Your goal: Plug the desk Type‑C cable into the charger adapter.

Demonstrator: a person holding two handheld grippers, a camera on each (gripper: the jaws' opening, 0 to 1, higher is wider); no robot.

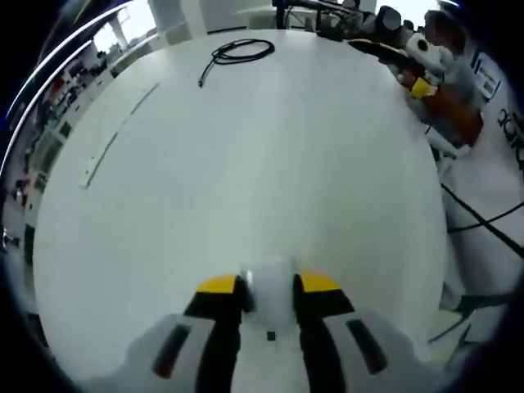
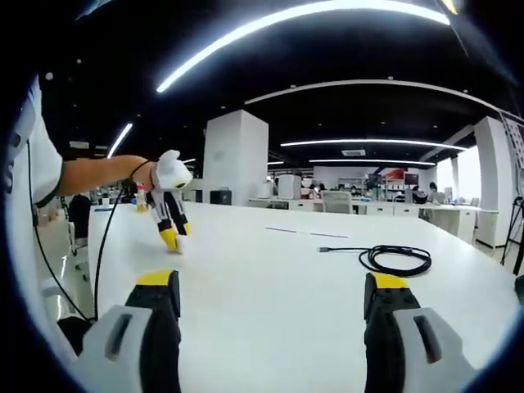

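A white charger adapter (image 1: 271, 293) sits between the yellow-tipped jaws of my left gripper (image 1: 271, 285), which is shut on it, low over the white table (image 1: 270, 172). The black Type-C cable (image 1: 242, 51) lies coiled at the far side, its plug end (image 1: 202, 82) stretched toward me. In the right gripper view the same cable (image 2: 398, 259) rests to the right, plug (image 2: 324, 249) pointing left. My right gripper (image 2: 274, 286) hovers open above the table with nothing between its jaws. The left gripper (image 2: 170, 236) appears there at the left, tips down on the table, held by a person's arm.
A thin pale strip (image 1: 115, 141) lies on the table's left part, and is seen as a line (image 2: 299, 232) in the right gripper view. Black cords (image 1: 483, 221) hang off the table's right edge by the person. A white pillar (image 2: 236, 155) and office desks stand behind.
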